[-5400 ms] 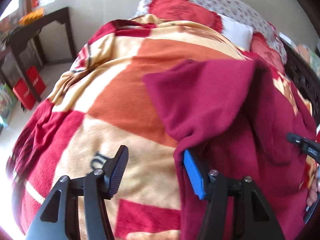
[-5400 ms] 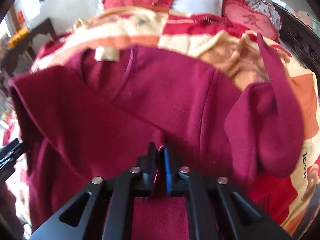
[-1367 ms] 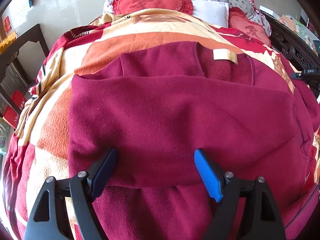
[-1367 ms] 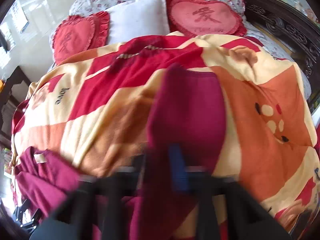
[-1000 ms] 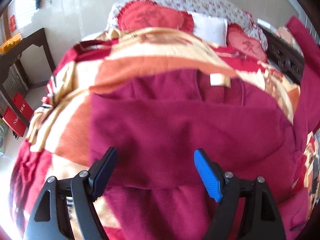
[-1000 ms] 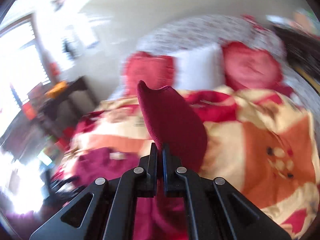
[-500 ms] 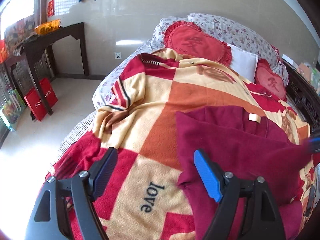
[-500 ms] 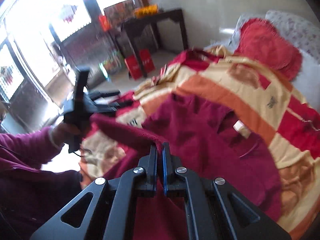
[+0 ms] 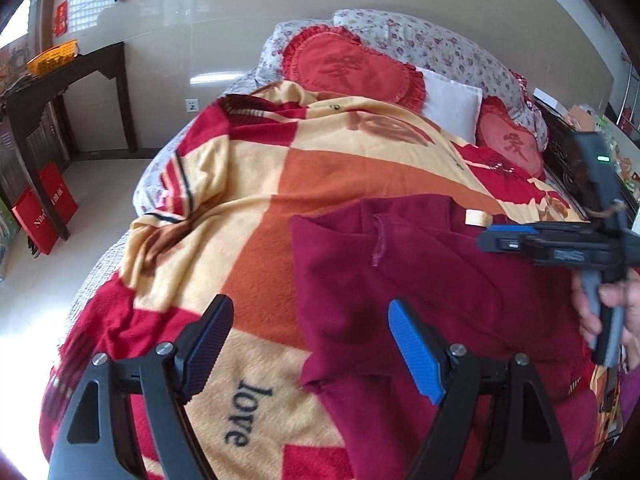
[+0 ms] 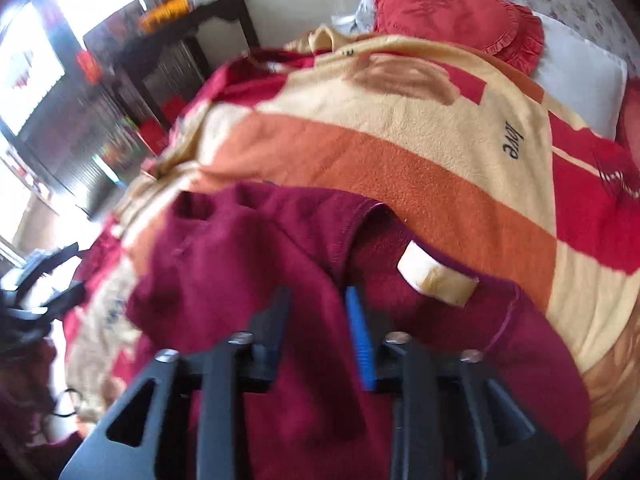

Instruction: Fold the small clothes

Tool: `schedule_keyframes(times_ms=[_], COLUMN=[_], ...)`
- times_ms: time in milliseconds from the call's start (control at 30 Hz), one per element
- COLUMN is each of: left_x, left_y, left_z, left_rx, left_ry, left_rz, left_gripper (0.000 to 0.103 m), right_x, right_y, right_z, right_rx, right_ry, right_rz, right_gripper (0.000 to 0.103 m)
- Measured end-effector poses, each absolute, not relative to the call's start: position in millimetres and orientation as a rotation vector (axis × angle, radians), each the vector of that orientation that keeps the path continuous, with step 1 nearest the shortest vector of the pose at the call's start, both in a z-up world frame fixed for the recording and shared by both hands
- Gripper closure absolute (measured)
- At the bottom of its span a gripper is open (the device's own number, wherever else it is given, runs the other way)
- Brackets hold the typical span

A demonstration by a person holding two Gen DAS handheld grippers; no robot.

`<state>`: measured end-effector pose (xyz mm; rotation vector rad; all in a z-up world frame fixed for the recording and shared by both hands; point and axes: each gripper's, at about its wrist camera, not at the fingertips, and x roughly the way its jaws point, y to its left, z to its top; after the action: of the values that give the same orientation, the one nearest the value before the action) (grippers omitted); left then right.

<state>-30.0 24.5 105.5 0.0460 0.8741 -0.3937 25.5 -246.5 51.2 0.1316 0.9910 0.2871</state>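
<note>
The maroon fleece top (image 9: 420,264) lies partly folded on the patterned blanket (image 9: 256,184) covering the bed. The right gripper (image 10: 318,320) has just been opening, its jaws now apart over the fabric. The left gripper (image 9: 308,344) hangs wide apart, empty.

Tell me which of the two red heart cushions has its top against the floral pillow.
The larger ruffled cushion, left of the white pillow; the smaller cushion lies lower, right of it.

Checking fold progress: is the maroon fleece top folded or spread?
Partly folded: maroon fleece top has one side doubled over its body, collar label showing.
</note>
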Motion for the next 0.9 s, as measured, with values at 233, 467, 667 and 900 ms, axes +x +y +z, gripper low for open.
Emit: schedule_keyframes(times_ms=[233, 467, 667, 900], left_x=[-7, 9, 7, -30], left_y=[-21, -57, -50, -11], left_z=[85, 67, 81, 115], left_rx=[0.040, 0.023, -0.031, -0.056], left_ry=[0.916, 0.944, 0.934, 0.877], left_rz=[-0.424, -0.427, -0.403, -0.443], left_gripper=[0.020, 0.053, 0.092, 0.093], right_x=[-82, -164, -199, -205], right_y=[-284, -330, -347, -364], right_z=[81, 61, 51, 57], right_rx=[0.210, 0.396, 0.467, 0.444], right_ry=[0.882, 0.885, 0.888, 0.839], right_rz=[0.246, 0.129, 0.072, -0.018], right_gripper=[0.082, 0.082, 0.082, 0.077])
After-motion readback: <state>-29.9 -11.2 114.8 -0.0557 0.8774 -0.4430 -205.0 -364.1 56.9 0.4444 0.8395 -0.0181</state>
